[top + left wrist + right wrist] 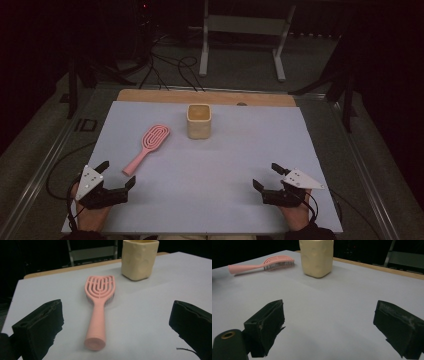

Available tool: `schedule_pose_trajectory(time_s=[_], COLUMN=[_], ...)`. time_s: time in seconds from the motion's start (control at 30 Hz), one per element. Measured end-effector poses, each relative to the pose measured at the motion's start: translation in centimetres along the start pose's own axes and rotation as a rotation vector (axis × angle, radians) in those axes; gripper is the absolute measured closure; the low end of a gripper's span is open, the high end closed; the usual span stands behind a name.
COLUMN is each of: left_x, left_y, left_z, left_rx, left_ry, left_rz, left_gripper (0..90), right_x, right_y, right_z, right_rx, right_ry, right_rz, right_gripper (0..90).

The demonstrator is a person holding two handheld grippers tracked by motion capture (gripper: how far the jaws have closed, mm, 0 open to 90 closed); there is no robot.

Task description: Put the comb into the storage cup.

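While our left gripper [116, 176] sits at about eight o'clock on the pale grey mat [210, 200], we see its black jaws spread wide with nothing between them. Ahead of it, the pink plastic hairbrush with a slotted oval head [147, 148] lies flat on the mat, handle end just beyond the jaw tips, head towards one o'clock. At twelve o'clock stands the cream square-sided cup [199, 121], apart from the brush. Our right gripper [267, 176] rests at four o'clock, jaws likewise apart and empty. We read no writing or brand on anything.
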State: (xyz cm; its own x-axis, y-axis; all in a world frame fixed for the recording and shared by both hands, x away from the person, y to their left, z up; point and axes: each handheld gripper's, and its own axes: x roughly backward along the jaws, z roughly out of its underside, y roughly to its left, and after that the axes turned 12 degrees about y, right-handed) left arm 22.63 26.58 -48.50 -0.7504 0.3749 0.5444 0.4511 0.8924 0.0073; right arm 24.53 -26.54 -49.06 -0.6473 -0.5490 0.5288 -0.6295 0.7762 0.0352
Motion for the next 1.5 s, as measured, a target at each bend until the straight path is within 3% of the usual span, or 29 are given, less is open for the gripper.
schedule_pose_trajectory(time_s=[0.47, 0.63, 0.7, 0.83, 1.0, 1.1, 1.17, 1.23, 1.3, 1.37, 1.5], left_x=[-0.2, -0.2, -0.1, 0.0, -0.3, -0.7, -1.6, -1.9, -3.1, -3.8, -4.6], left_y=[-0.2, -0.1, 0.3, 0.5, 1.0, 1.3, 1.3, 1.3, 0.9, 0.6, 0.4], left_z=[-0.1, -0.6, -1.8, -2.9, -5.0, -5.7, -6.7, -6.9, -7.7, -8.2, -8.8], left_rx=[0.027, 0.024, 0.042, 0.038, 0.016, 0.019, -0.004, -0.016, -0.057, -0.087, -0.093], left_ry=[0.005, 0.025, 0.044, 0.064, 0.105, 0.139, 0.203, 0.218, 0.299, 0.330, 0.356], left_rz=[0.000, -0.024, -0.030, -0.031, -0.023, 0.005, 0.024, 0.026, 0.020, 0.002, 0.010], left_gripper=[0.2, 0.3, 0.3, 0.3, 0.2, 0.2, 0.2, 0.2, 0.2, 0.2, 0.2], right_x=[-0.5, -0.5, -0.4, -0.2, -0.2, -0.2, -0.2, -0.2, -0.2, -0.2, -0.1], right_y=[-0.1, -0.3, -0.4, -0.3, -0.3, -0.3, -0.3, -0.3, -0.3, -0.3, -0.4], right_z=[-0.1, 0.0, 0.1, 0.1, 0.1, 0.1, 0.1, 0.1, 0.2, 0.2, 0.2], right_rx=[0.013, 0.004, 0.003, -0.006, -0.012, -0.011, -0.015, -0.016, -0.024, -0.026, -0.028], right_ry=[-0.001, -0.004, 0.000, -0.010, -0.012, -0.014, -0.014, -0.013, -0.013, -0.012, -0.016], right_rz=[0.016, 0.026, 0.032, 0.035, 0.040, 0.041, 0.040, 0.040, 0.039, 0.039, 0.040], right_gripper=[9.5, 9.6, 9.5, 9.5, 9.6, 9.6, 9.6, 9.6, 9.6, 9.5, 9.6])
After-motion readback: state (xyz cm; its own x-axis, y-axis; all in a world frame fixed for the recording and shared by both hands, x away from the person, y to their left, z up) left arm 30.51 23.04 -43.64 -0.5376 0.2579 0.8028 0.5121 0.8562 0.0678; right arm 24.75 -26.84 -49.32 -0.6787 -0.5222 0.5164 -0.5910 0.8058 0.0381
